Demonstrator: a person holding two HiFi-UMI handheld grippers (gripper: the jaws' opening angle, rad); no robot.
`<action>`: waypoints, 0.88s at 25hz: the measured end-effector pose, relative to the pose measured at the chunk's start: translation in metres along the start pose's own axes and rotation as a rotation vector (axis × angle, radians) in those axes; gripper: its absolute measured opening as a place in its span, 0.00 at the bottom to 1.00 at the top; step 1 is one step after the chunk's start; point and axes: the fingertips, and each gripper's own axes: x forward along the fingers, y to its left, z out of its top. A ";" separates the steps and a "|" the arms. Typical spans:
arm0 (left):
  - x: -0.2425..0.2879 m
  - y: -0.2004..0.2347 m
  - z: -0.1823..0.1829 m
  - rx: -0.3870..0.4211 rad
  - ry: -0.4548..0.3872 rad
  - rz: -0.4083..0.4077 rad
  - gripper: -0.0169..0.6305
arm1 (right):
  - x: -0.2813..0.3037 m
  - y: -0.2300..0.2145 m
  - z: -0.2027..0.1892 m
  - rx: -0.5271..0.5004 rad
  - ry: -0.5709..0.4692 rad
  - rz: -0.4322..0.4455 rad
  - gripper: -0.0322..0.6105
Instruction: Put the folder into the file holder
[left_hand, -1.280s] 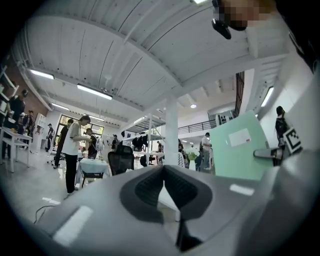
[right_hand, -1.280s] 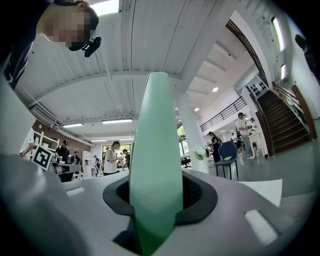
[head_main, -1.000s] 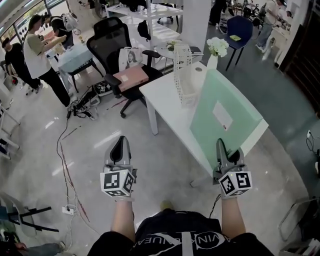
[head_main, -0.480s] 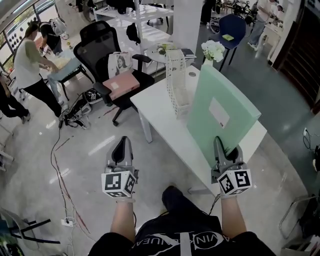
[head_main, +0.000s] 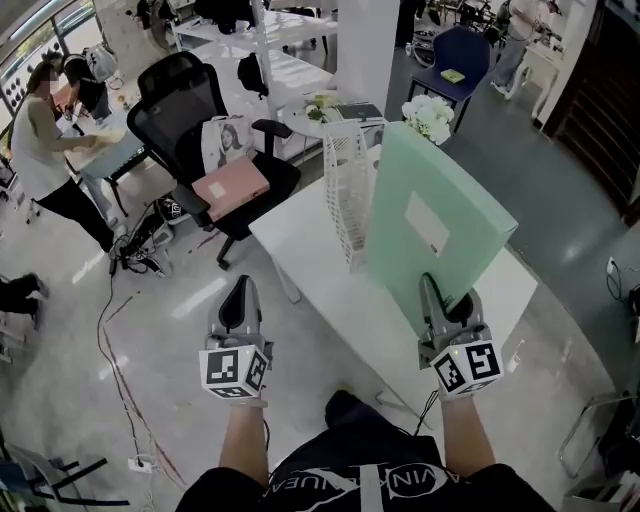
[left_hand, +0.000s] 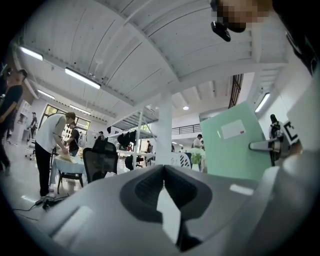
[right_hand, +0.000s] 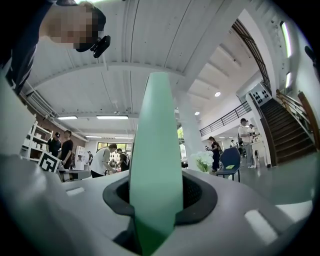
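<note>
Folder (head_main: 432, 222) is held upright over the tabletop (head_main: 318, 262) in the right claw (head_main: 430, 298).
The claw is clamped on the folder's lower edge; the file holder (head_main: 346, 190) stands just left of it. The left claw (head_main: 240, 300) is closed, empty, farther off.

The white file holder (head_main: 345, 195) is standing mid-frame on the bench (head_main: 310, 250), with bare benchtop lying open below it. The green folder (head_main: 430, 230) is rising just right of it, walling off that side. An office chair (head_main: 178, 105) is crowding the upper left; the floor (head_main: 160, 335) at lower left is lying clear.
</note>
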 end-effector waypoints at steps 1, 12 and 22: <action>0.009 0.001 -0.002 -0.001 0.002 -0.002 0.03 | 0.008 -0.002 0.002 -0.003 -0.001 0.003 0.30; 0.082 -0.002 -0.006 0.005 0.003 -0.029 0.03 | 0.092 -0.015 0.007 0.013 -0.033 0.046 0.30; 0.120 0.001 -0.010 0.003 0.003 -0.054 0.03 | 0.157 -0.023 0.008 -0.030 -0.023 0.002 0.30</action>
